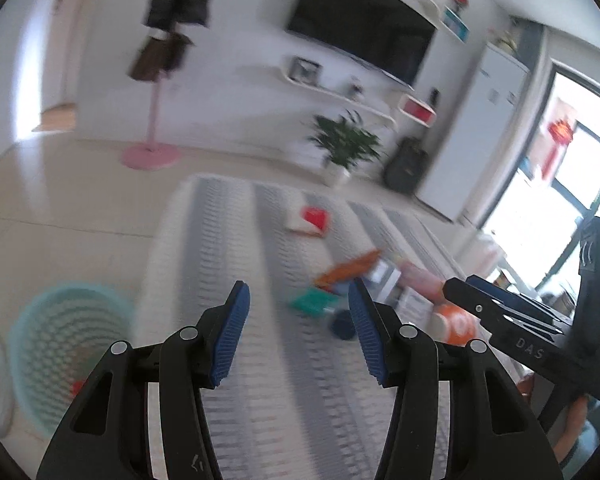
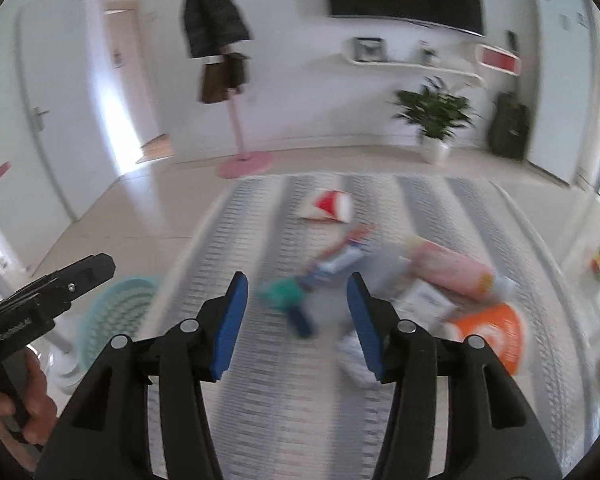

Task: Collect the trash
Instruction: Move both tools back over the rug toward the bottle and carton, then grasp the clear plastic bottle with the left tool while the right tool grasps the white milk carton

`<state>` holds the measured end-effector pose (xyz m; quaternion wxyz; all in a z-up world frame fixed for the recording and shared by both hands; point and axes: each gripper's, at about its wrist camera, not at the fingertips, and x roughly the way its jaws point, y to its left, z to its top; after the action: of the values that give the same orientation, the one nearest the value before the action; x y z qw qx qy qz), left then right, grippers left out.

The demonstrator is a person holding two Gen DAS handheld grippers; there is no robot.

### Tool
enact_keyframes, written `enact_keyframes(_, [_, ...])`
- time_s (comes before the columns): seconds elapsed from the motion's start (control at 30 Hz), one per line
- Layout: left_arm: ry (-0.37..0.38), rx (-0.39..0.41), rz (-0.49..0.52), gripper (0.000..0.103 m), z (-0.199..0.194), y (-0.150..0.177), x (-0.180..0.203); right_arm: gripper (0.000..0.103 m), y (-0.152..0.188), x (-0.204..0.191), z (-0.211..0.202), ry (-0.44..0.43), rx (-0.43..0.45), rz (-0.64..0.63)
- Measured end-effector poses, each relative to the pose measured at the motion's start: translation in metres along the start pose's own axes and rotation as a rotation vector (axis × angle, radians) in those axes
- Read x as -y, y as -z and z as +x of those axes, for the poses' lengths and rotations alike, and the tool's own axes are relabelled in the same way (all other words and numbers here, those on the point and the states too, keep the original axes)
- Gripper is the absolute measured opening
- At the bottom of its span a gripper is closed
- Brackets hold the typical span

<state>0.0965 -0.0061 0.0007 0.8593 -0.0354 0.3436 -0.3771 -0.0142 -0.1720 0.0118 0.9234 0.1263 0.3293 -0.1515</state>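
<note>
Trash lies scattered on a grey striped rug (image 1: pixel 236 248): a red and white packet (image 1: pixel 308 220), an orange wrapper (image 1: pixel 348 268), a green packet (image 1: pixel 312 300), a pink tube (image 2: pixel 448 272) and an orange and white bag (image 2: pixel 492 332). A light green mesh waste basket (image 1: pixel 60 344) stands left of the rug, with something red inside; it also shows in the right wrist view (image 2: pixel 116 312). My left gripper (image 1: pixel 298 300) is open and empty above the rug. My right gripper (image 2: pixel 298 288) is open and empty above the green packet (image 2: pixel 284 292). Both views are blurred.
A pink coat stand (image 1: pixel 152 152) with dark coats stands beyond the rug. A potted plant (image 1: pixel 344 148), a dark case (image 1: pixel 406 164) and a white wall unit with a television (image 1: pixel 364 24) line the far wall. A doorway (image 2: pixel 140 80) opens at the left.
</note>
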Motion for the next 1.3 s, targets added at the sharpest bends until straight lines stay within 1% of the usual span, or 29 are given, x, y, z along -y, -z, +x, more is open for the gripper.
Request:
enact_keyframes(0.1, [0.040,-0.074,0.041,0.049,0.038,0.008,0.020,0.048,0.010,0.037,0.004,0.035,-0.021,0.049])
enact_keyframes(0.13, [0.049,-0.096,0.056,0.049,0.049,0.011,0.025,0.048,0.014,0.051,0.004,0.059,-0.023,0.061])
enact_keyframes(0.17, [0.058,-0.133,0.081,0.049,0.067,0.015,0.033,0.048,0.015,0.060,0.005,0.076,-0.026,0.068])
enact_keyframes(0.23, [0.064,-0.175,0.110,0.049,0.088,0.021,0.039,0.048,0.022,0.083,0.007,0.114,-0.034,0.088])
enact_keyframes(0.37, [0.064,-0.262,0.152,0.047,0.137,0.032,0.050,0.048,0.035,0.115,0.016,0.157,-0.054,0.107])
enact_keyframes(0.47, [0.068,-0.293,0.172,0.046,0.159,0.036,0.055,0.048,0.047,0.131,0.022,0.178,-0.063,0.114])
enact_keyframes(0.53, [0.045,-0.304,0.201,0.047,0.171,0.038,0.060,0.048,0.052,0.139,0.026,0.183,-0.077,0.122])
enact_keyframes(0.6, [0.038,-0.305,0.219,0.047,0.171,0.038,0.065,0.048,0.053,0.145,0.030,0.174,-0.085,0.139])
enact_keyframes(0.7, [0.051,-0.312,0.235,0.048,0.181,0.035,0.070,0.048,0.054,0.152,0.030,0.159,-0.086,0.163])
enact_keyframes(0.8, [0.040,-0.321,0.276,0.053,0.191,0.031,0.079,0.048,0.054,0.156,0.029,0.149,-0.086,0.180])
enact_keyframes(0.83, [0.037,-0.325,0.286,0.057,0.195,0.030,0.081,0.048,0.054,0.158,0.029,0.149,-0.088,0.186])
enact_keyframes(0.87, [0.032,-0.330,0.296,0.064,0.199,0.030,0.085,0.048,0.053,0.158,0.029,0.150,-0.089,0.191])
enact_keyframes(0.9, [0.031,-0.333,0.300,0.067,0.202,0.029,0.086,0.048,0.053,0.159,0.028,0.149,-0.090,0.197])
enact_keyframes(0.93, [0.036,-0.339,0.305,0.067,0.206,0.029,0.088,0.048,0.053,0.161,0.029,0.145,-0.092,0.203])
enact_keyframes(1.0, [0.032,-0.351,0.313,0.062,0.212,0.031,0.091,0.048,0.052,0.163,0.029,0.146,-0.093,0.209])
enact_keyframes(1.03, [0.022,-0.359,0.319,0.053,0.214,0.032,0.093,0.048,0.052,0.163,0.028,0.146,-0.093,0.209])
enact_keyframes(1.07, [0.009,-0.374,0.331,0.047,0.217,0.034,0.094,0.048,0.052,0.163,0.028,0.142,-0.094,0.210])
enact_keyframes(1.13, [-0.001,-0.375,0.327,0.044,0.215,0.037,0.095,0.048,0.052,0.161,0.029,0.132,-0.098,0.209])
enact_keyframes(1.2, [-0.028,-0.373,0.313,0.041,0.210,0.040,0.095,0.048,0.051,0.158,0.030,0.116,-0.103,0.206])
enact_keyframes(1.23, [-0.028,-0.376,0.294,0.038,0.207,0.041,0.093,0.048,0.051,0.155,0.030,0.104,-0.106,0.201])
enact_keyframes(1.27, [-0.017,-0.380,0.254,0.035,0.199,0.044,0.089,0.048,0.050,0.153,0.031,0.090,-0.109,0.198])
enact_keyframes(1.3, [-0.010,-0.382,0.222,0.035,0.190,0.047,0.084,0.048,0.050,0.149,0.031,0.073,-0.112,0.195])
